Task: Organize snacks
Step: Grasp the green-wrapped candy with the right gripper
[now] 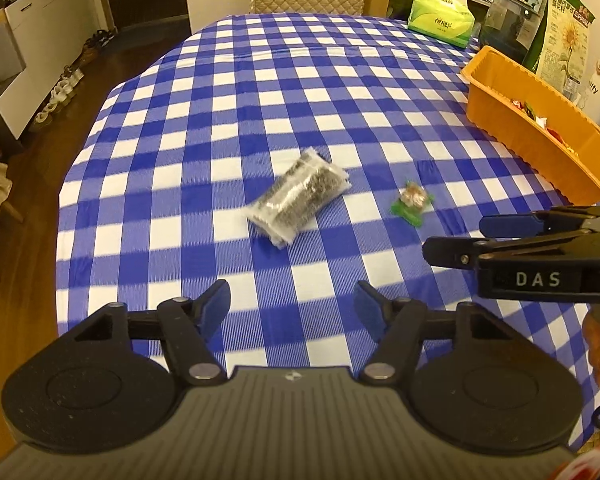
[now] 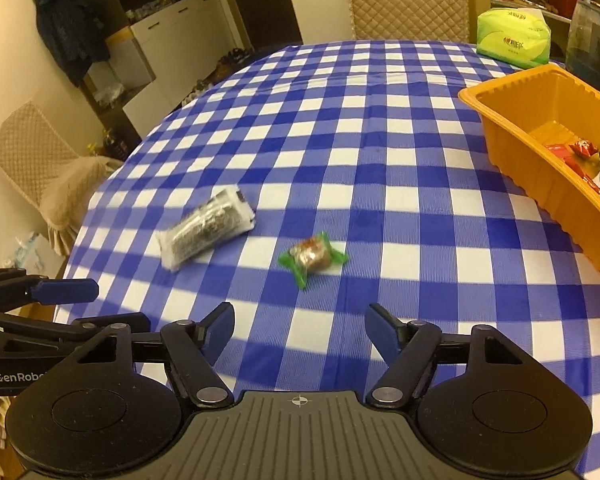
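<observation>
Orange tray (image 2: 500,128) cut off at edge, contents unclear; both tools released, empty.

Warm, yellowish indoor light, moderately bright; strong fisheye bending and dark corners at the edges; tablecloth (image 1: 300,92) checks smeared by motion blur nearer the camera; shadows soft.

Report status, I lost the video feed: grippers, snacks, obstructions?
Left gripper and right gripper open, empty. Clear packet and green candy loose on tablecloth, outside orange tray. Nothing blocking.
</observation>
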`<action>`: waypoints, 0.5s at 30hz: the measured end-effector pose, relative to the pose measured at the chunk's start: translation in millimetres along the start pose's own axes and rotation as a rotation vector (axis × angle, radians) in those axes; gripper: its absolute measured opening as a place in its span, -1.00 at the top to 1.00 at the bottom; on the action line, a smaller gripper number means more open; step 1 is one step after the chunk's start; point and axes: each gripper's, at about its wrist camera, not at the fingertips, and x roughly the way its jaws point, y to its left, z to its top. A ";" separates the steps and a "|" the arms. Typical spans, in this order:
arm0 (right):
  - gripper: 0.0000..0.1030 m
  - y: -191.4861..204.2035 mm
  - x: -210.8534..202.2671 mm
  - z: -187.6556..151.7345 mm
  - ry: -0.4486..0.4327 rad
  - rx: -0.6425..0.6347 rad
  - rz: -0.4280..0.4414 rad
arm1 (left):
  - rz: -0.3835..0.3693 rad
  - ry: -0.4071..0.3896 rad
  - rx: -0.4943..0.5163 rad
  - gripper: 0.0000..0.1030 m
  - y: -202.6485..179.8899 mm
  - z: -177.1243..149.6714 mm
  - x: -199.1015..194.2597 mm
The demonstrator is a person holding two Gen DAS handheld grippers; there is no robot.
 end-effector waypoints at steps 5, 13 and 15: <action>-0.27 0.7 11.7 7.7 -0.016 0.005 -0.011 | -0.002 -0.008 0.033 -0.26 1.4 9.9 9.8; -0.11 1.5 30.3 15.9 -0.012 0.019 -0.006 | -0.014 -0.005 0.034 -0.26 8.3 19.1 20.7; -0.08 1.9 34.9 17.7 -0.013 0.021 -0.013 | -0.017 -0.004 0.032 -0.26 10.5 20.3 22.7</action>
